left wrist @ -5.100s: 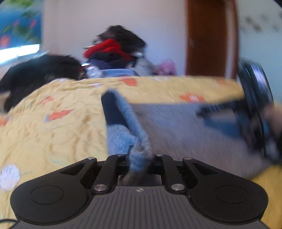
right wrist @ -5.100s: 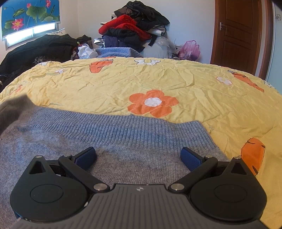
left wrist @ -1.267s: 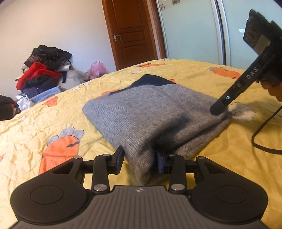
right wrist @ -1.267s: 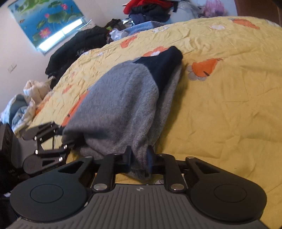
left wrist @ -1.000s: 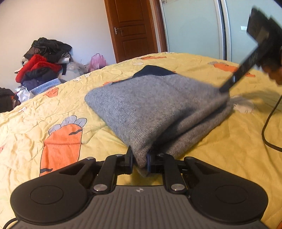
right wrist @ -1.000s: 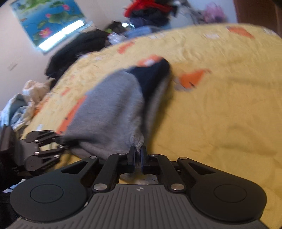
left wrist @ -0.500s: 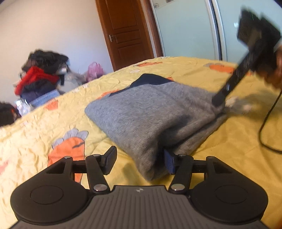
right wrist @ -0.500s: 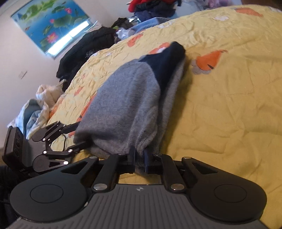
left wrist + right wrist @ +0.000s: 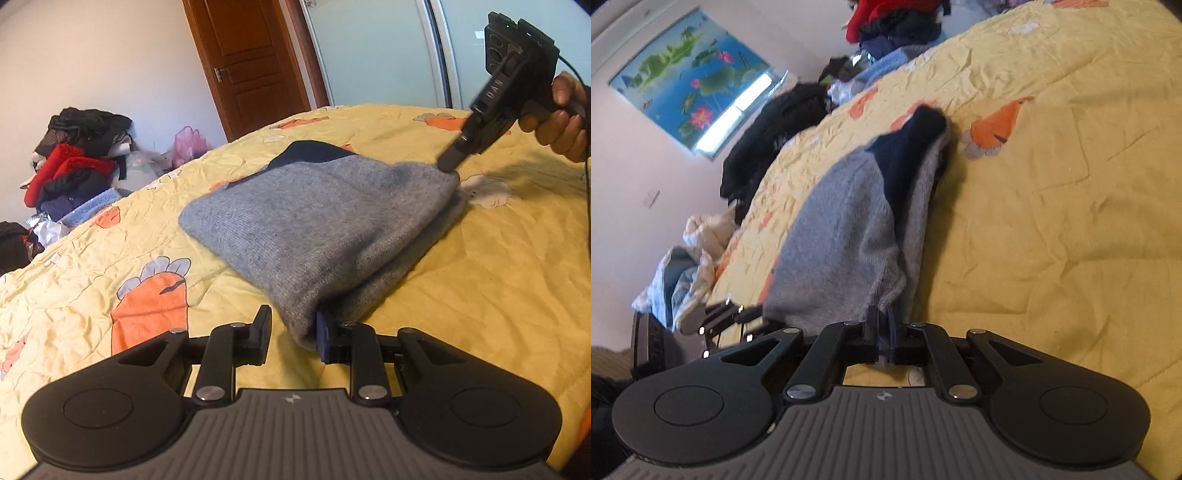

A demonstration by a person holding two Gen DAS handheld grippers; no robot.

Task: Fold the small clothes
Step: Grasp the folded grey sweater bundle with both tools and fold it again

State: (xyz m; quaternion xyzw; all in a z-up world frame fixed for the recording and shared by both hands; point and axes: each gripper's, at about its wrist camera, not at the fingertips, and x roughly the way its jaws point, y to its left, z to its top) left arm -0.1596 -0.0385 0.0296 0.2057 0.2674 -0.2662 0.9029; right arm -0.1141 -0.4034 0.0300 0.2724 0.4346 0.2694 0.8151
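Observation:
A folded grey sweater (image 9: 314,221) with a navy part (image 9: 314,153) lies on the yellow bedspread (image 9: 480,277). My left gripper (image 9: 293,328) sits at its near corner. Its jaws are closing: the cloth touches the right pad, while a gap of bedspread shows beside the left one. My right gripper (image 9: 448,164), held by a hand (image 9: 561,114), pinches the sweater's far corner. In the right wrist view the sweater (image 9: 842,236) runs away from that gripper (image 9: 882,332), whose jaws are opening slightly with a thin fold of grey cloth still pressed between them. The left gripper (image 9: 738,317) shows at the other corner.
A heap of red and dark clothes (image 9: 77,155) lies beyond the bed's far side, near a wooden door (image 9: 251,62). A cable (image 9: 587,184) hangs at the right. Black garments (image 9: 775,140) and a white-blue bundle (image 9: 687,266) lie off the bed's edge.
My left jaws let go of the near corner, spread wide, and now stand narrower around it. The right gripper has rolled, tilting its view, and keeps its corner. The sweater stays folded.

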